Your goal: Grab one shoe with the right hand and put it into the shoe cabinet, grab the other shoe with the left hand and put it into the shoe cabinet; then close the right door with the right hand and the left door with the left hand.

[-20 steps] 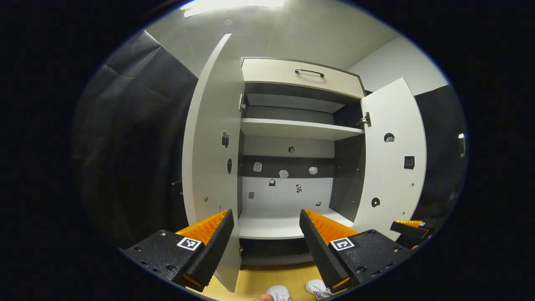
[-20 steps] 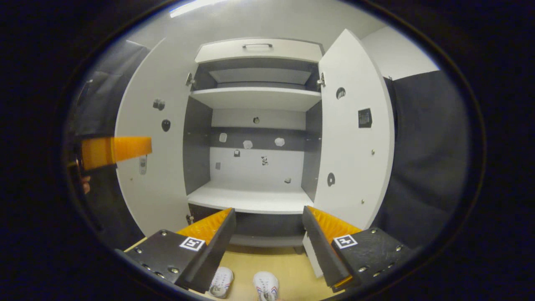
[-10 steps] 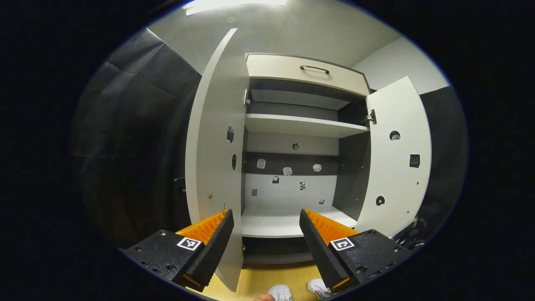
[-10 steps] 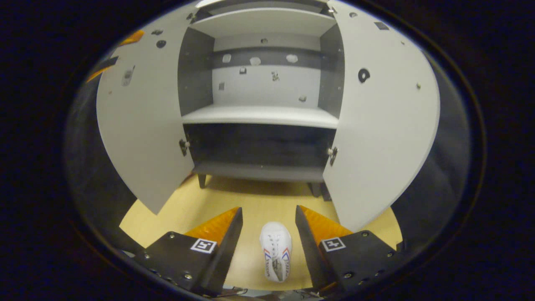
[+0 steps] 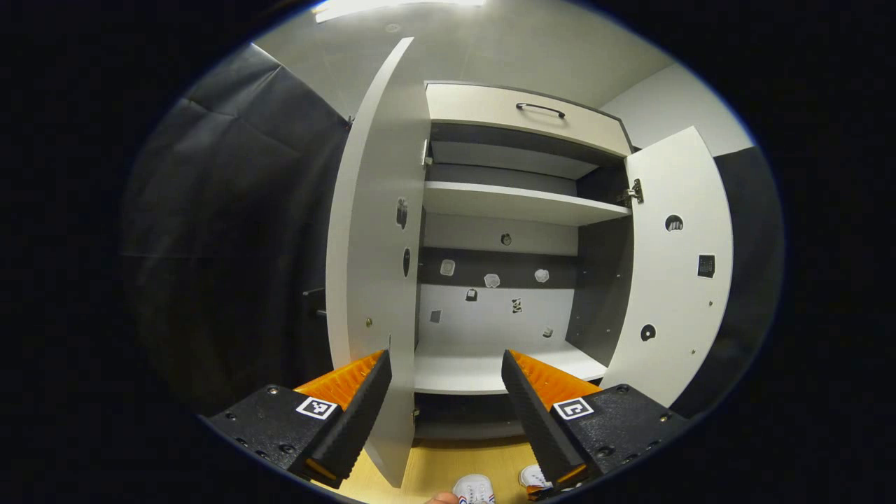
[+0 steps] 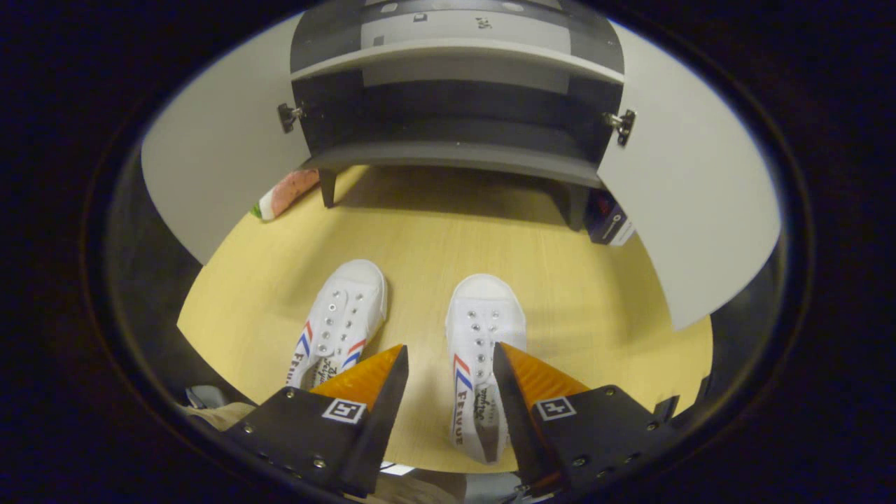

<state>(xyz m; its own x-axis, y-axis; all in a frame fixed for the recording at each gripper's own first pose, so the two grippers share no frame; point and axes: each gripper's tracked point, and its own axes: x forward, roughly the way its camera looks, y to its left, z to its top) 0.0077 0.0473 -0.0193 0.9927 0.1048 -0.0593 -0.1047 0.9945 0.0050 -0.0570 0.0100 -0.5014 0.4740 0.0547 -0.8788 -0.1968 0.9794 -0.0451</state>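
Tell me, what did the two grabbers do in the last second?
The right gripper tipped down from facing the shoe cabinet to the floor, and now hangs open over the right-hand white shoe. Nothing was grabbed. The left gripper stayed open, facing the cabinet; both doors stayed open and both shoes stayed on the floor.

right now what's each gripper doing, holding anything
left gripper: open, holding nothing, facing the cabinet.
right gripper: open, holding nothing, fingers either side of the right shoe.

A pale wooden floor (image 6: 448, 238) spreads ahead of the fingers in the right gripper view. In the left gripper view, dark cloth (image 5: 231, 231) hangs left of the fingers, a grey wall (image 5: 672, 98) stands beyond them, and a ceiling light (image 5: 392, 7) glows overhead.
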